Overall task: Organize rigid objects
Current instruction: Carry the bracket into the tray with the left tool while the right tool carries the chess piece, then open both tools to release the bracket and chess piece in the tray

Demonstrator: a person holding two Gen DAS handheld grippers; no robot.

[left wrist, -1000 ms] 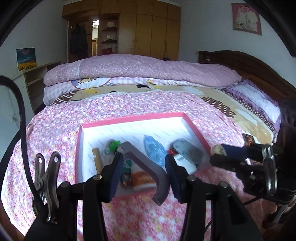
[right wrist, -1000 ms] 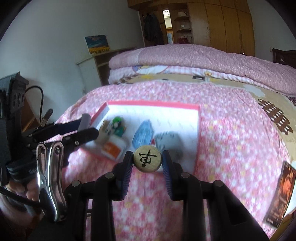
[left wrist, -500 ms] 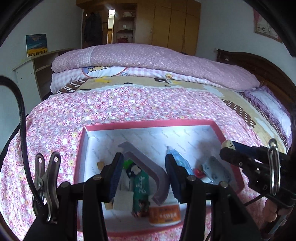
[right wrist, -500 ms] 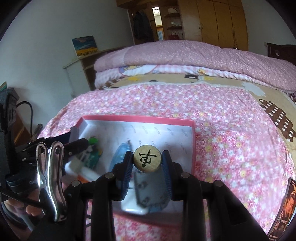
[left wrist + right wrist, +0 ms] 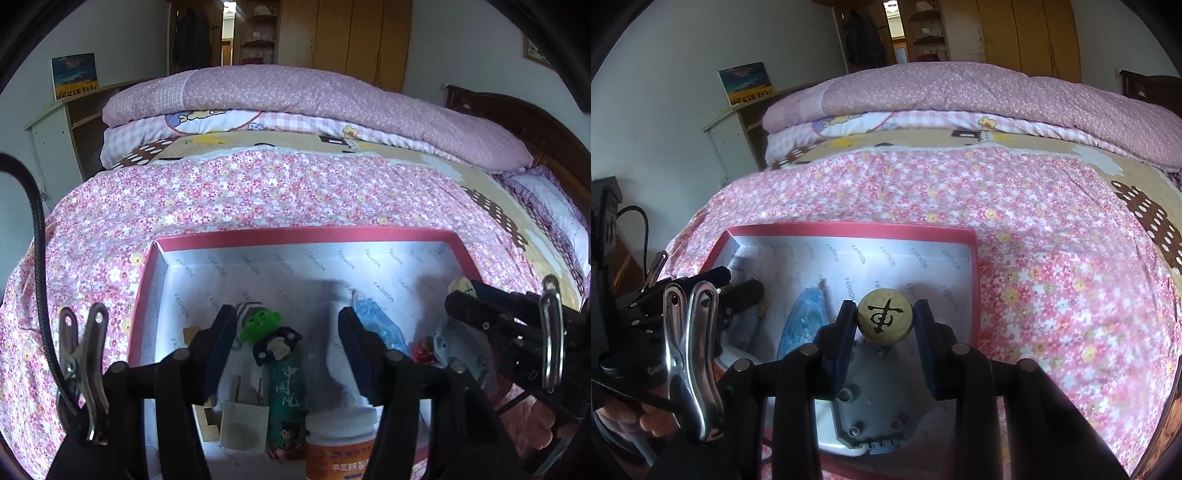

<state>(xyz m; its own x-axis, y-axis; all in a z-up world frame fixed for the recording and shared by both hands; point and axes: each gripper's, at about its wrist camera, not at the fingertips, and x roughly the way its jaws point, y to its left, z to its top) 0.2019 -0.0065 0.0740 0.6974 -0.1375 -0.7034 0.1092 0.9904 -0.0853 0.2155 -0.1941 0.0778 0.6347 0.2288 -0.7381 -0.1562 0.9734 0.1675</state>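
Wooden round stamp (image 5: 884, 316) with black emblem gripped by right fingers (image 5: 846, 339), left fingers (image 5: 221, 339) just opened, empty

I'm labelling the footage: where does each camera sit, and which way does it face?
Left wrist: behind the left tongs, open, looking down into the red box on the bed; right tongs intrude.
Right wrist: behind the right tongs pinching a wooden stamp over the box; left tongs intrude.
Shared: box, blue tape dispenser.

A bed (image 5: 258, 192) under pink floral covers fills the bedroom; wooden wardrobes (image 5: 362, 37) line the far wall, daylight on white walls (image 5: 683, 55).
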